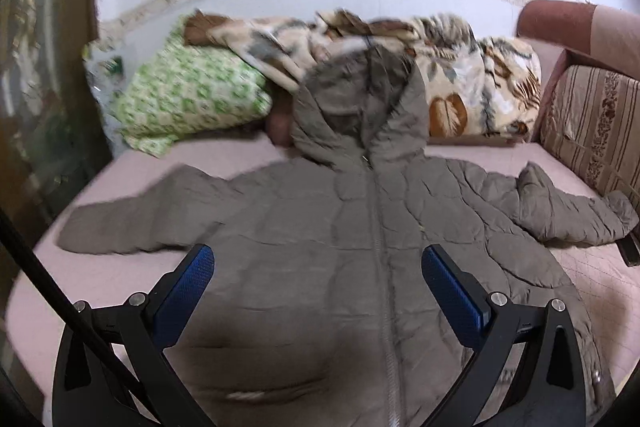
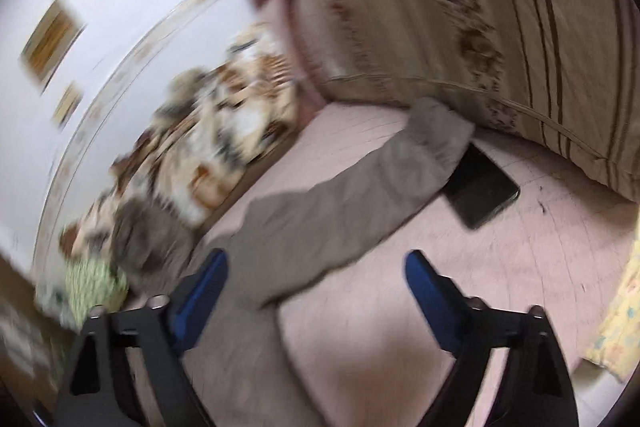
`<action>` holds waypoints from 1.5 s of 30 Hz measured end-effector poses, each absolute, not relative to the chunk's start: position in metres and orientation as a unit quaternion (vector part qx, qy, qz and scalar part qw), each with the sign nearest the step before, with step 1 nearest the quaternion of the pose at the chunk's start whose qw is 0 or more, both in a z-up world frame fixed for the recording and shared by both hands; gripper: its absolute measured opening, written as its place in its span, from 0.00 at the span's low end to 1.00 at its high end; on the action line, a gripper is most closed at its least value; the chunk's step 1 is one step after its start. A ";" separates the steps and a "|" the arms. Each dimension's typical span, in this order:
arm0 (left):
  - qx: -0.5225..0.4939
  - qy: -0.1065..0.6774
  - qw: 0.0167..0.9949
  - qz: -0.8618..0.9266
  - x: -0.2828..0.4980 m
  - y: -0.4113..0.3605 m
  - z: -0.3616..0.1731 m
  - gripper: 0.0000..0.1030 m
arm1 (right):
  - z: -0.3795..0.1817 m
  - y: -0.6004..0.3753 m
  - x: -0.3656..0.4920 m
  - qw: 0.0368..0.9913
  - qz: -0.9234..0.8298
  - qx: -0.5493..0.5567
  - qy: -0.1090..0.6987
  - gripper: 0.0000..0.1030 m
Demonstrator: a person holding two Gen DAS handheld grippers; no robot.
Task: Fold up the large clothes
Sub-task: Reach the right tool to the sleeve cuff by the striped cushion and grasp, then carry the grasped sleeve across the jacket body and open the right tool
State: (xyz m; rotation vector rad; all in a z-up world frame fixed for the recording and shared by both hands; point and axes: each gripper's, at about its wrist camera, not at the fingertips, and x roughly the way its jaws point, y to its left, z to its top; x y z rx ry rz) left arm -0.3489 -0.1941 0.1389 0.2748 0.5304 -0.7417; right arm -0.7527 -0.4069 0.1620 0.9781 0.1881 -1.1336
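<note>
Left gripper point(image 1: 318, 267): fingers wide apart, empty, above the jacket point(image 1: 320, 247) front. Right gripper point(image 2: 316, 267): fingers apart, empty, over one sleeve point(image 2: 360, 187). The jacket lies flat, zipped, on the pink sheet point(image 1: 100, 279). Beyond: phone point(image 2: 482, 187), blanket point(image 1: 460, 83).

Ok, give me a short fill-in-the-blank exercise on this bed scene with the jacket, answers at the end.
1. The grey hooded jacket lies spread out with its front zip ____.
2. The flat black thing beside the cuff of the jacket's sleeve is a ____.
3. The pillow at the head of the bed has a white and ____ pattern.
4. The left claw hovers over the jacket with its jaws ____.

Missing words: closed; phone; green; open
</note>
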 end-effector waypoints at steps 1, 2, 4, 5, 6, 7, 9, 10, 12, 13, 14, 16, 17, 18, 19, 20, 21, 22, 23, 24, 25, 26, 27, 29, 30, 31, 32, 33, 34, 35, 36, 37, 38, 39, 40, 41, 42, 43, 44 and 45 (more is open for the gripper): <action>0.137 0.257 0.887 -0.358 -0.346 -0.201 0.129 1.00 | 0.155 -0.426 -0.759 0.712 -0.534 0.448 0.089 0.72; 0.143 0.253 0.888 -0.356 -0.344 -0.205 0.120 1.00 | 0.150 -0.440 -0.764 0.705 -0.542 0.449 0.088 0.69; 0.162 0.241 0.889 -0.354 -0.343 -0.211 0.105 1.00 | 0.140 -0.462 -0.772 0.688 -0.564 0.446 0.098 0.66; 0.172 0.242 0.887 -0.353 -0.341 -0.214 0.101 1.00 | 0.135 -0.470 -0.776 0.684 -0.571 0.444 0.100 0.66; 0.173 0.248 0.884 -0.358 -0.339 -0.215 0.100 1.00 | 0.131 -0.480 -0.780 0.679 -0.577 0.441 0.102 0.63; 0.166 0.252 0.881 -0.365 -0.336 -0.214 0.100 1.00 | 0.124 -0.490 -0.786 0.672 -0.586 0.441 0.106 0.59; 0.152 0.259 0.877 -0.375 -0.330 -0.212 0.100 1.00 | 0.111 -0.505 -0.792 0.660 -0.591 0.450 0.112 0.48; 0.150 0.264 0.875 -0.378 -0.328 -0.212 0.099 1.00 | 0.107 -0.512 -0.796 0.653 -0.596 0.454 0.112 0.48; 0.151 0.272 0.871 -0.381 -0.325 -0.214 0.095 1.00 | 0.102 -0.522 -0.800 0.643 -0.610 0.448 0.117 0.48; 0.155 0.276 0.869 -0.379 -0.324 -0.215 0.092 1.00 | 0.099 -0.526 -0.801 0.641 -0.614 0.445 0.119 0.48; 0.159 0.282 0.867 -0.380 -0.323 -0.218 0.089 1.00 | 0.096 -0.532 -0.803 0.635 -0.618 0.446 0.122 0.48; 0.163 0.287 0.863 -0.383 -0.322 -0.220 0.085 1.00 | 0.089 -0.537 -0.806 0.628 -0.619 0.457 0.119 0.48; 0.166 0.287 0.862 -0.383 -0.322 -0.222 0.084 1.00 | 0.086 -0.540 -0.808 0.625 -0.619 0.461 0.117 0.47; 0.167 0.288 0.861 -0.384 -0.322 -0.223 0.083 1.00 | 0.084 -0.541 -0.806 0.622 -0.622 0.461 0.118 0.47; 0.167 0.288 0.860 -0.386 -0.321 -0.224 0.083 1.00 | 0.083 -0.545 -0.807 0.621 -0.623 0.462 0.116 0.47; 0.167 0.288 0.860 -0.386 -0.322 -0.224 0.083 1.00 | 0.081 -0.549 -0.809 0.623 -0.619 0.465 0.110 0.47; 0.167 0.287 0.860 -0.387 -0.321 -0.224 0.083 1.00 | 0.080 -0.552 -0.808 0.622 -0.619 0.467 0.108 0.47; 0.167 0.287 0.860 -0.388 -0.321 -0.225 0.083 1.00 | 0.078 -0.555 -0.809 0.619 -0.622 0.468 0.106 0.47; 0.167 0.288 0.859 -0.389 -0.320 -0.224 0.083 1.00 | 0.076 -0.558 -0.810 0.617 -0.622 0.470 0.103 0.47; 0.166 0.290 0.858 -0.389 -0.320 -0.225 0.083 1.00 | 0.074 -0.559 -0.810 0.617 -0.621 0.472 0.104 0.47; 0.166 0.292 0.857 -0.390 -0.319 -0.225 0.082 1.00 | 0.070 -0.563 -0.810 0.614 -0.621 0.476 0.107 0.47; 0.166 0.294 0.857 -0.391 -0.318 -0.226 0.082 1.00 | 0.069 -0.565 -0.809 0.612 -0.623 0.475 0.110 0.47; 0.166 0.296 0.856 -0.390 -0.318 -0.226 0.081 1.00 | 0.067 -0.567 -0.805 0.609 -0.626 0.473 0.115 0.42; 0.166 0.299 0.855 -0.391 -0.316 -0.227 0.079 1.00 | 0.064 -0.569 -0.804 0.611 -0.623 0.474 0.117 0.30; 0.166 0.300 0.855 -0.390 -0.316 -0.228 0.079 1.00 | 0.063 -0.569 -0.803 0.612 -0.622 0.474 0.116 0.23; 0.166 0.300 0.855 -0.389 -0.316 -0.228 0.078 1.00 | 0.065 -0.568 -0.802 0.614 -0.624 0.471 0.111 0.19; 0.166 0.301 0.855 -0.389 -0.316 -0.228 0.078 1.00 | 0.070 -0.566 -0.801 0.619 -0.624 0.466 0.104 0.17; 0.167 0.302 0.855 -0.389 -0.315 -0.228 0.078 1.00 | 0.076 -0.563 -0.800 0.624 -0.624 0.461 0.096 0.16; 0.166 0.301 0.855 -0.388 -0.315 -0.228 0.078 1.00 | 0.083 -0.561 -0.798 0.629 -0.625 0.455 0.089 0.16; 0.166 0.300 0.856 -0.388 -0.315 -0.228 0.078 1.00 | 0.093 -0.558 -0.795 0.637 -0.625 0.445 0.080 0.15; 0.164 0.299 0.856 -0.387 -0.315 -0.227 0.078 1.00 | 0.102 -0.554 -0.791 0.644 -0.625 0.436 0.073 0.15; 0.163 0.298 0.857 -0.387 -0.315 -0.226 0.078 1.00 | 0.112 -0.550 -0.788 0.650 -0.625 0.427 0.066 0.15; 0.162 0.298 0.858 -0.386 -0.315 -0.226 0.079 1.00 | 0.123 -0.546 -0.783 0.659 -0.622 0.419 0.057 0.15; 0.160 0.297 0.859 -0.386 -0.315 -0.225 0.080 1.00 | 0.132 -0.542 -0.779 0.668 -0.618 0.413 0.048 0.15; 0.157 0.297 0.860 -0.385 -0.315 -0.224 0.082 1.00 | 0.140 -0.537 -0.775 0.675 -0.614 0.407 0.039 0.15; 0.155 0.297 0.860 -0.385 -0.315 -0.222 0.083 1.00 | 0.150 -0.533 -0.770 0.683 -0.610 0.401 0.028 0.15; 0.152 0.297 0.861 -0.384 -0.314 -0.221 0.085 1.00 | 0.158 -0.529 -0.765 0.691 -0.605 0.395 0.022 0.15; 0.149 0.296 0.862 -0.383 -0.313 -0.219 0.087 1.00 | 0.165 -0.525 -0.761 0.699 -0.599 0.390 0.018 0.15; 0.145 0.295 0.864 -0.381 -0.312 -0.217 0.090 1.00 | 0.174 -0.520 -0.755 0.708 -0.592 0.385 0.012 0.15; 0.142 0.294 0.866 -0.380 -0.311 -0.215 0.092 1.00 | 0.181 -0.516 -0.749 0.716 -0.586 0.380 0.008 0.15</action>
